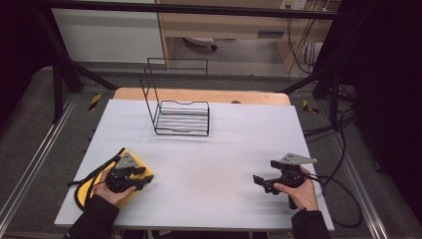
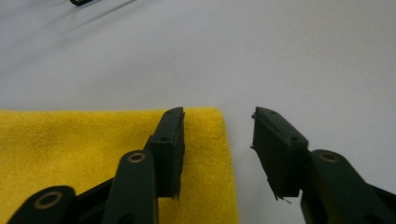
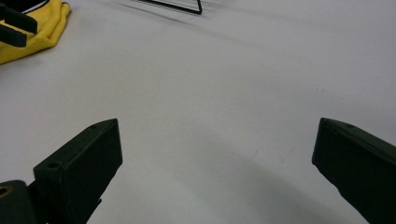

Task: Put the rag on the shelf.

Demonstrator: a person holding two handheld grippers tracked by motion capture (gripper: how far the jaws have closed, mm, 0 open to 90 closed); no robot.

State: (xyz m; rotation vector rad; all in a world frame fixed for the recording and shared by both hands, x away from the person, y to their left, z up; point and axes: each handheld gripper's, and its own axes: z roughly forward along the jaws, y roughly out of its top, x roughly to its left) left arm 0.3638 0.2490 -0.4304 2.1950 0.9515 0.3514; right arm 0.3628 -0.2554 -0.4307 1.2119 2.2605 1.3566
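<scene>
Straddling yellow cloth corner w/ left gripper, jaws half-wide, not pinching; right gripper wide, empty; we risk pinching only fluff; cloth slips.

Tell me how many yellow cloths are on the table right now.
1. The yellow cloth lies near the table's front left corner, under the left claw, whose jaws straddle its edge without pinching it. Nothing suggests another is hidden.
</scene>
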